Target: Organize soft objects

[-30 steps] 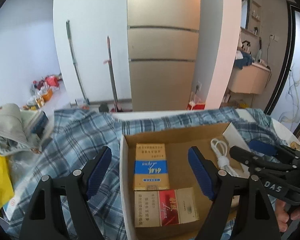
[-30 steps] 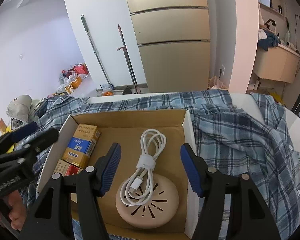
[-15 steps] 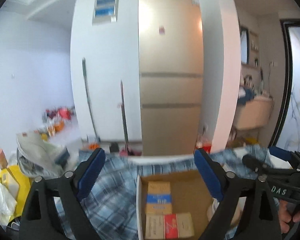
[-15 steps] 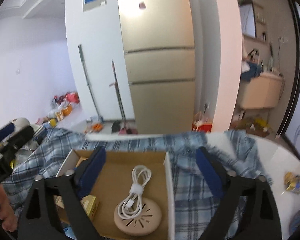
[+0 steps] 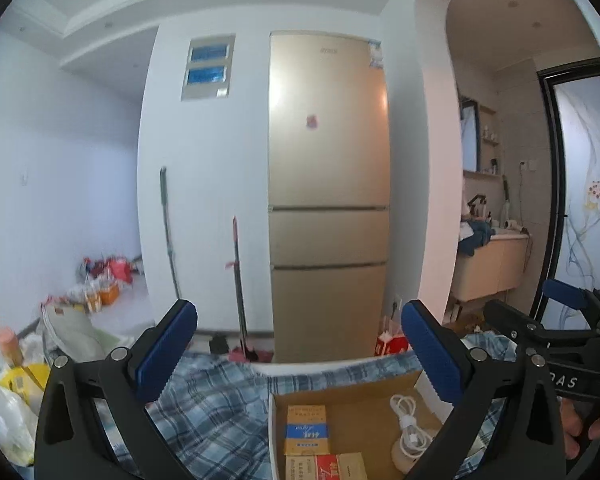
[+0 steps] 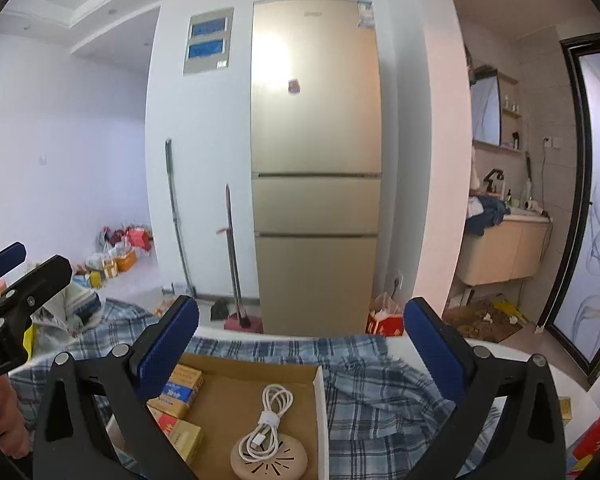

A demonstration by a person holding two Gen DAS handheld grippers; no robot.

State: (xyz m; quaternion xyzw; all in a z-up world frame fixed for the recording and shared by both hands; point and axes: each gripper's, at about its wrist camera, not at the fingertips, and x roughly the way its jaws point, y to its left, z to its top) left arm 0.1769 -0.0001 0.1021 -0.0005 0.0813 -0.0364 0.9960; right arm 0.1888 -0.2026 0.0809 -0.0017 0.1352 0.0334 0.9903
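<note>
Left tool: wide apart, just opened further, nothing between; below, plaid shirt spread around cardboard box holding cigarette packs. Right tool: likewise wide, just opened, empty; white cable coiled on round tan disc inside box, shirt draped alongside on counter.

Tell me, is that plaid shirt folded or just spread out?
Spread out. The plaid shirt lies rumpled across the table, under and around the cardboard box.
</note>
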